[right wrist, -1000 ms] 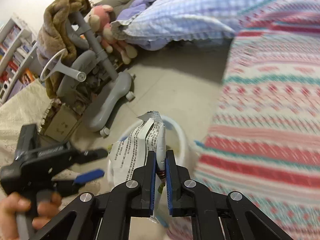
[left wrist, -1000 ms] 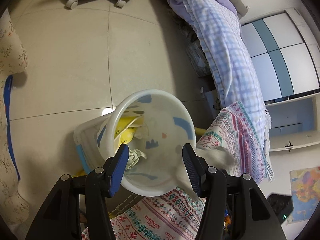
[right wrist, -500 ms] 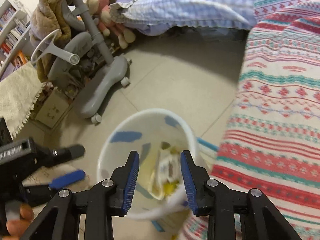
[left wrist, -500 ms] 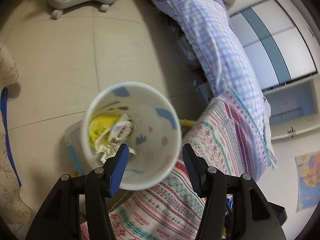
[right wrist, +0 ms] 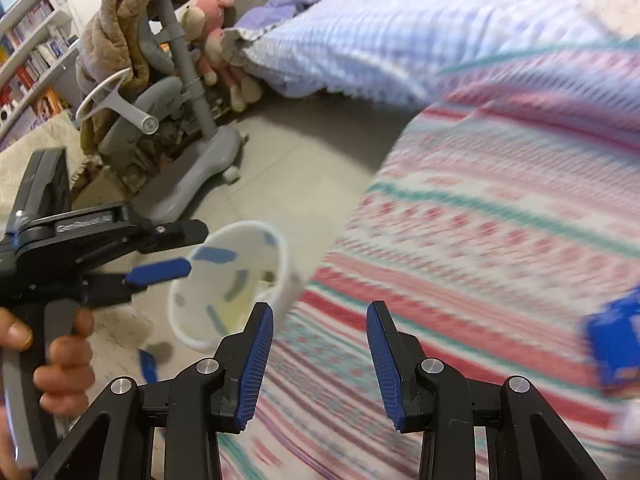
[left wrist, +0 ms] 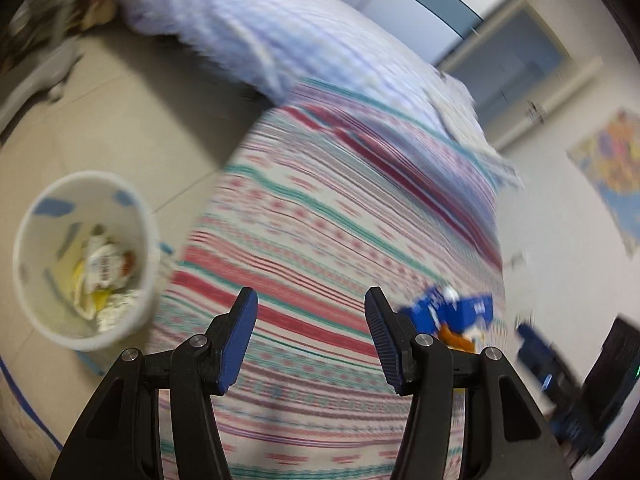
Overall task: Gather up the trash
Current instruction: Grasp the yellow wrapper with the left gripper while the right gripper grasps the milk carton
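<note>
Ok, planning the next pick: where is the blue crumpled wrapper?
The blue crumpled wrapper lies on the striped blanket, just right of the left gripper.

Striped bed [left wrist: 320,216]: blue wrapper [left wrist: 448,310]. Floor [left wrist: 120,120]: bin [left wrist: 148,240].

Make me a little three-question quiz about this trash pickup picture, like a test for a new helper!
1. True or false: the right gripper is squeezing a wrapper.
2. Multiple choice: where does the white wastebasket stand? A) on the striped blanket B) on the tile floor beside the bed C) on the grey chair base
3. Fill in: the piece of trash lying on the striped blanket near the left gripper is mostly ____ in colour.

Key
1. False: both grippers are open and empty.
2. B; crumpled wrappers already lie inside it.
3. Blue: the blue wrapper.
</note>
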